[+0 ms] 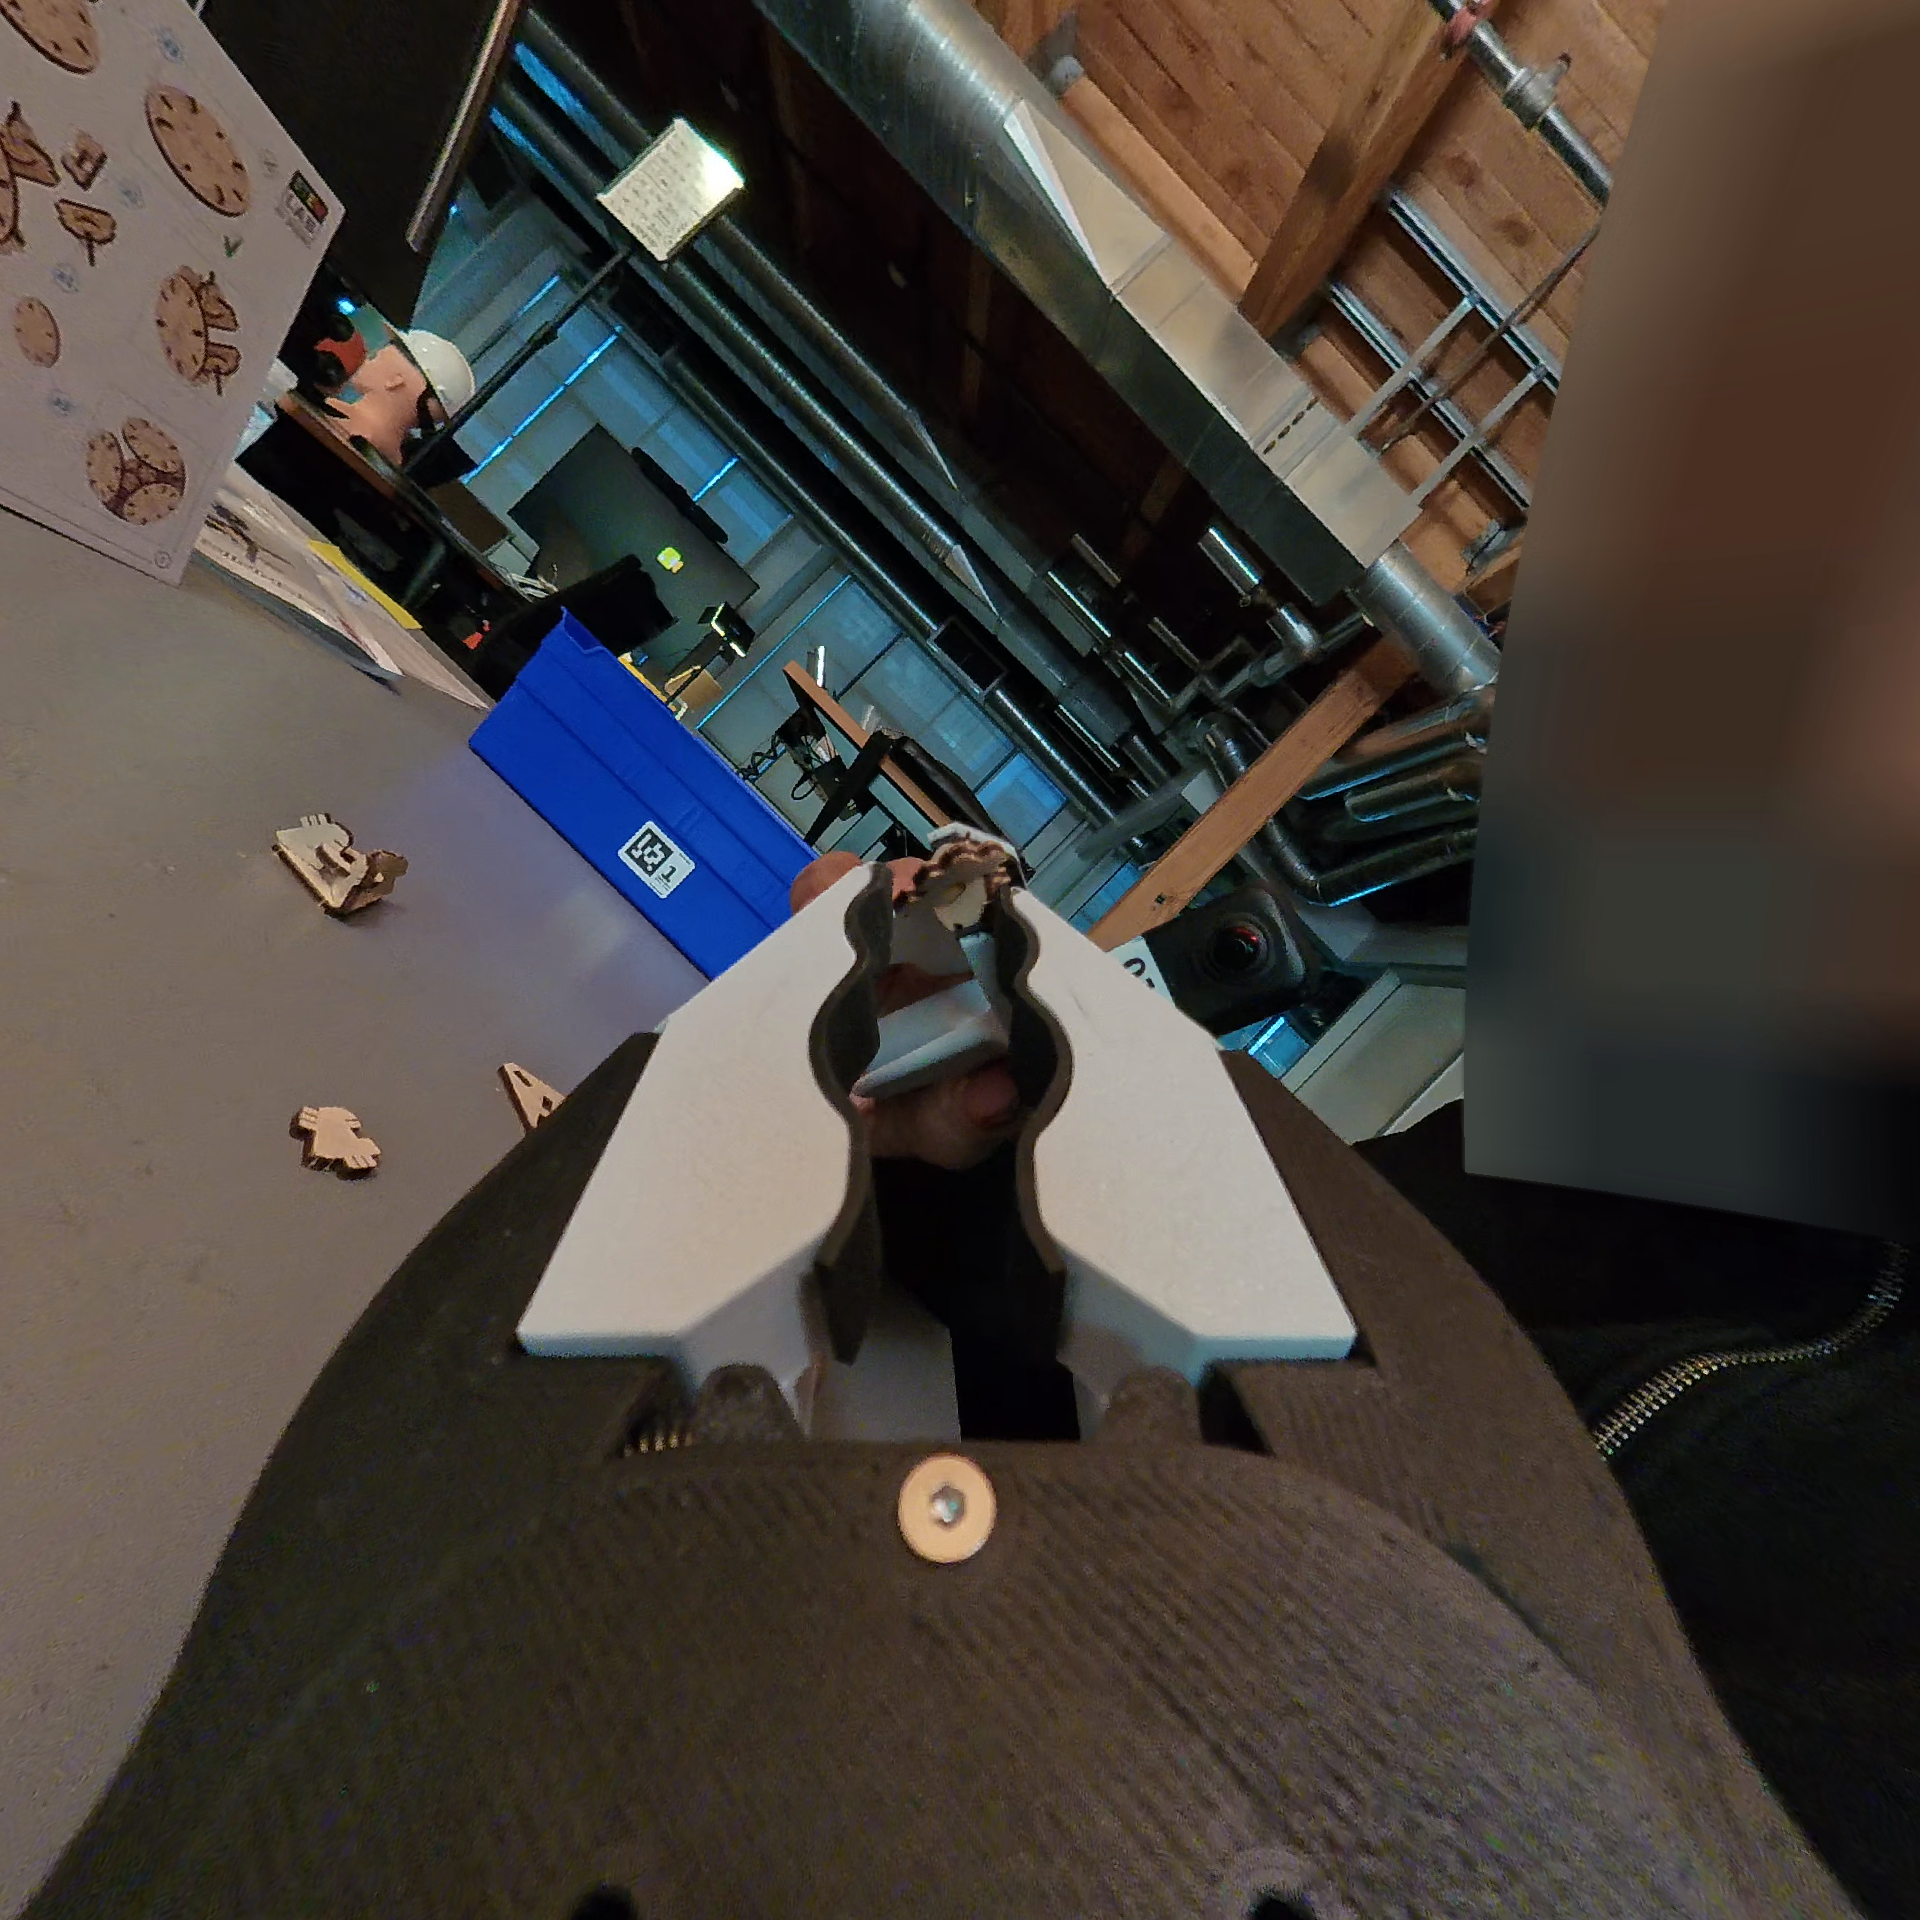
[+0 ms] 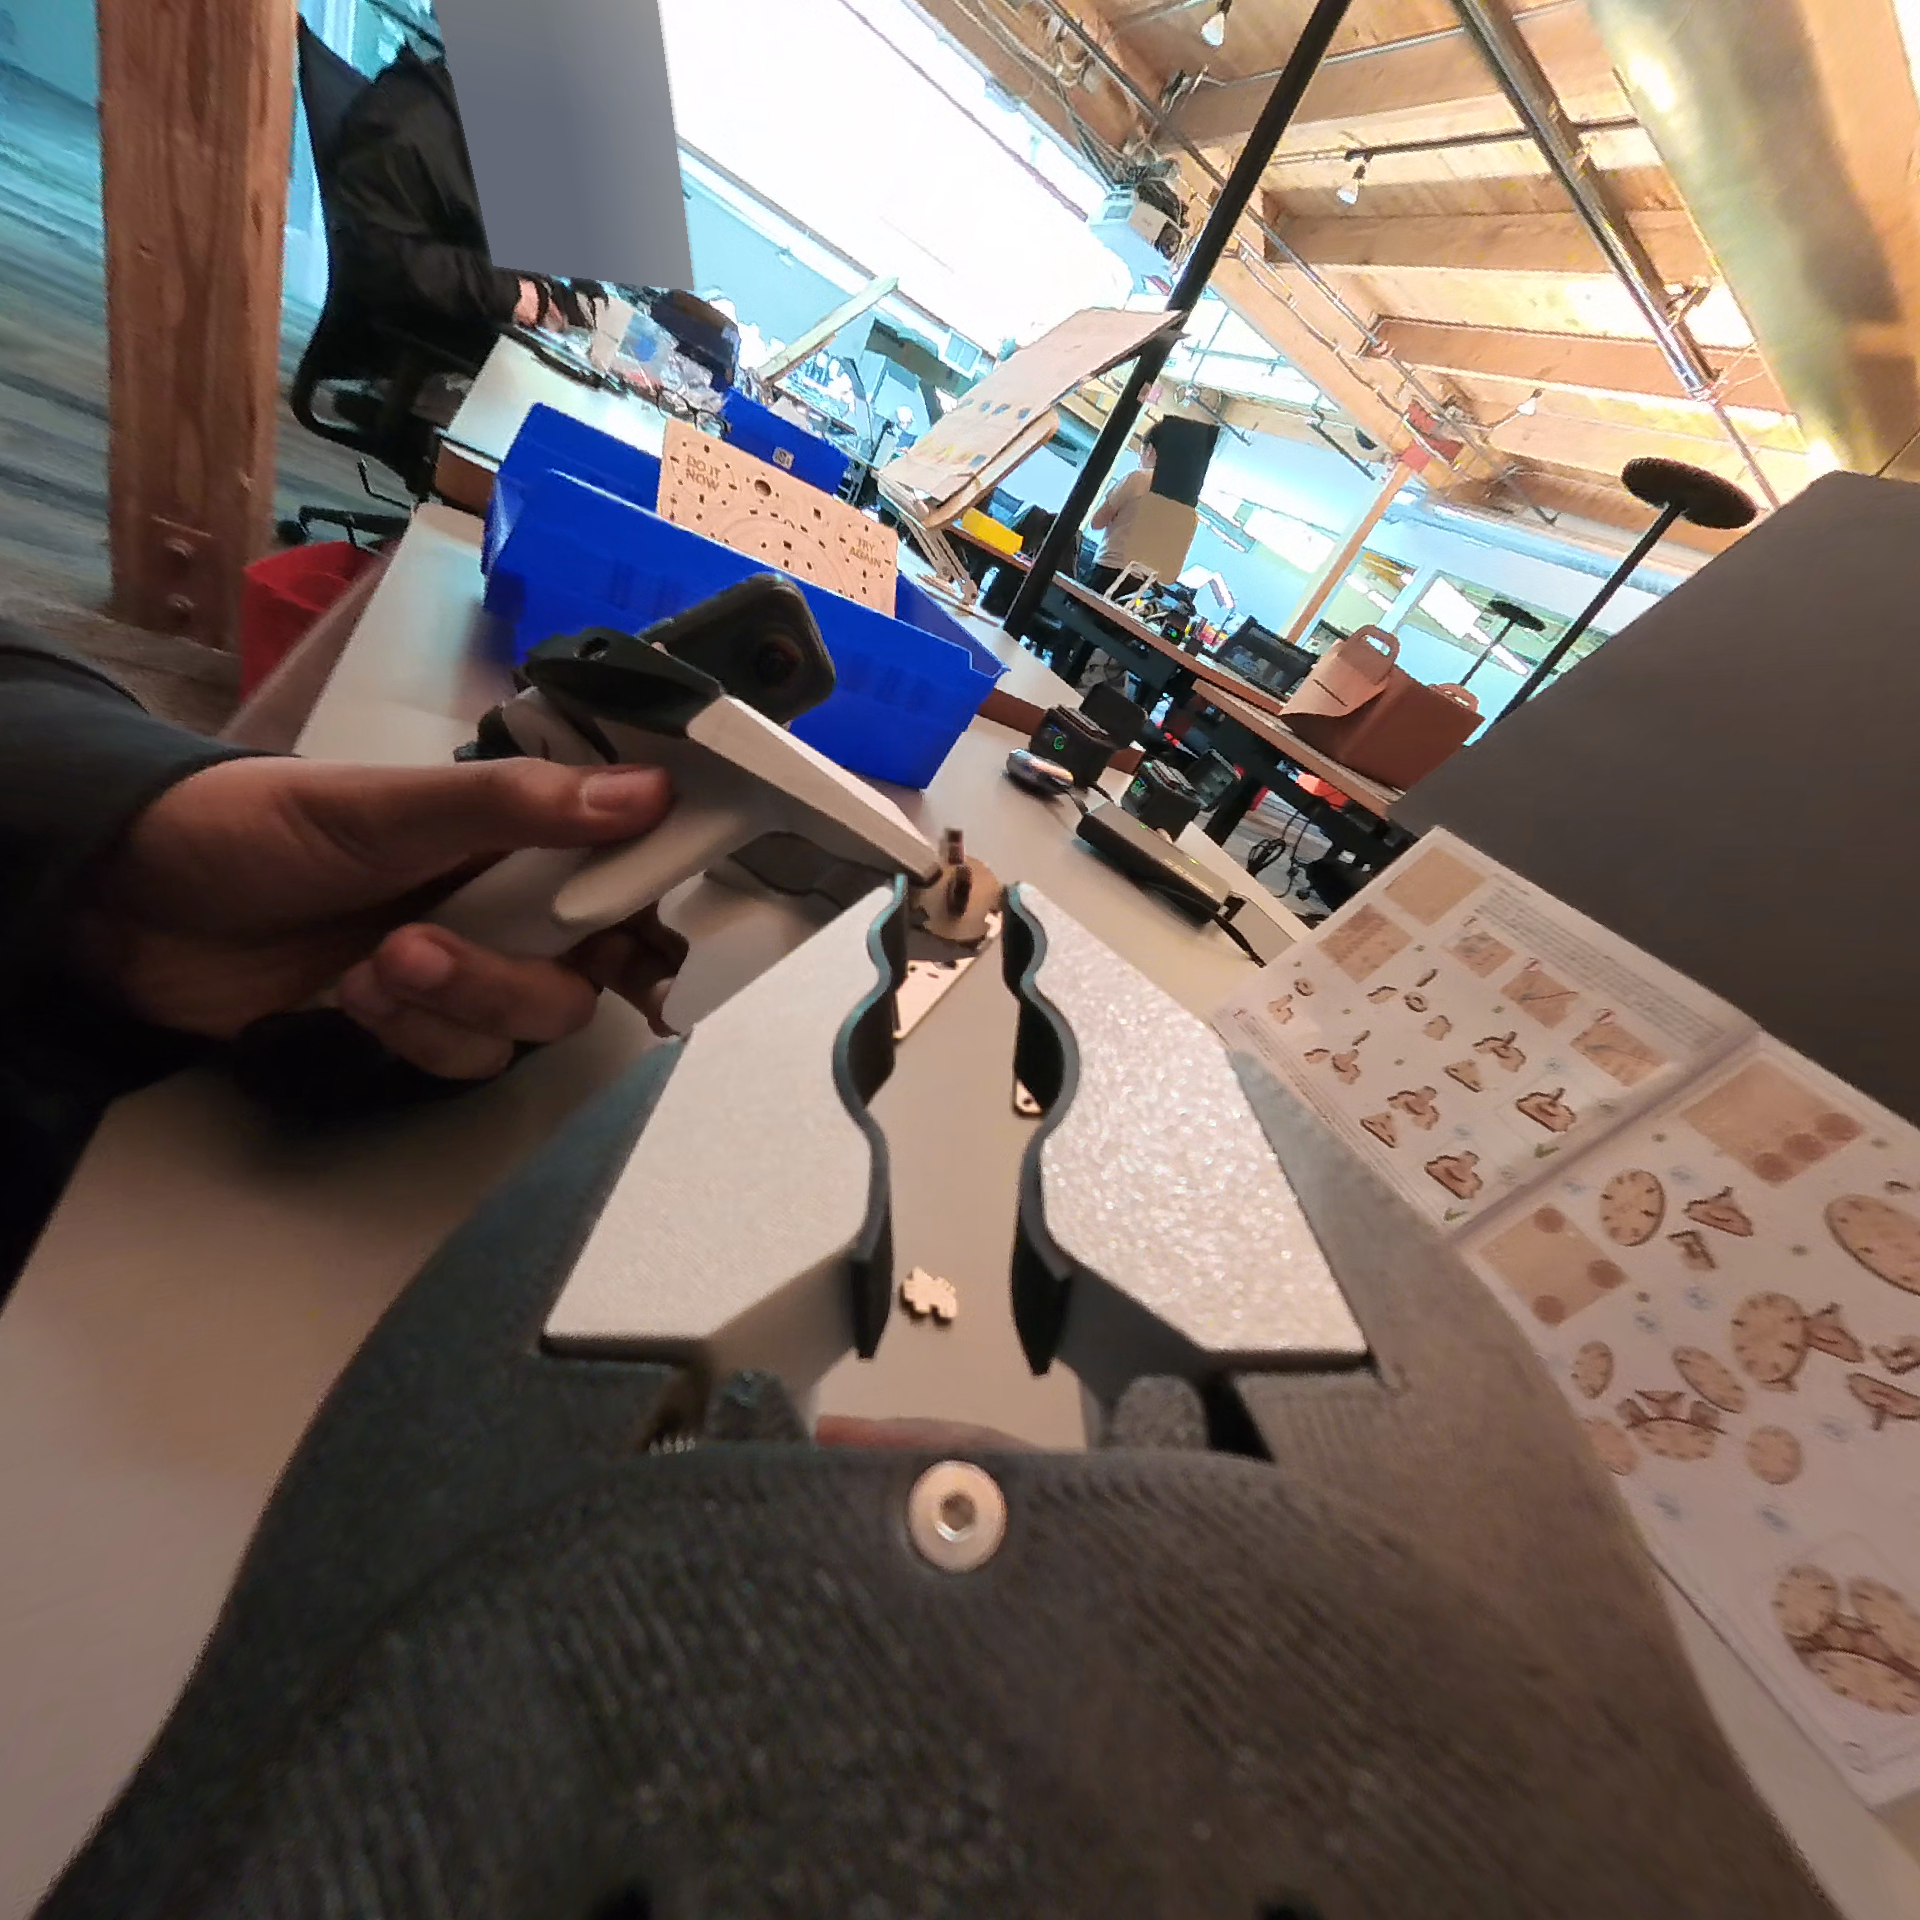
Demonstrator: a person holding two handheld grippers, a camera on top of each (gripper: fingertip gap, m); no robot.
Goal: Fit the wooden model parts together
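1. Left gripper (image 1: 951,899): jaws narrowly parted, tips closed around a small wooden piece assembly (image 1: 956,883) of light laser-cut plywood with dark burnt edges; the right pad appears to touch it, contact on the left pad cannot be told.
2. Same left gripper seen from the side in the right wrist view (image 2: 914,868), gripped by a hand (image 2: 343,883) in a dark sleeve, its white fingertips meeting the wooden assembly from the left.
3. Right gripper (image 2: 951,914): jaws a little apart, holding the round wooden disc part of the assembly (image 2: 961,899) between the dark pads, a short peg standing up from the disc.
4. Assembly thus raised above the grey table (image 2: 156,1247), shared between both grippers' tips.
5. Loose on the table in the left wrist view: a partly built wooden cluster (image 1: 338,864), a flat toothed piece (image 1: 335,1140) and a triangular piece (image 1: 530,1093) just beside the gripper body.
6. One more small flat piece (image 2: 928,1296) on the table below the right gripper's jaws.
7. Blue bin (image 2: 727,623) beyond the left gripper, a perforated plywood sheet (image 2: 779,520) standing in it.
8. Open instruction booklet (image 2: 1558,1195) with clock drawings lying to the right.
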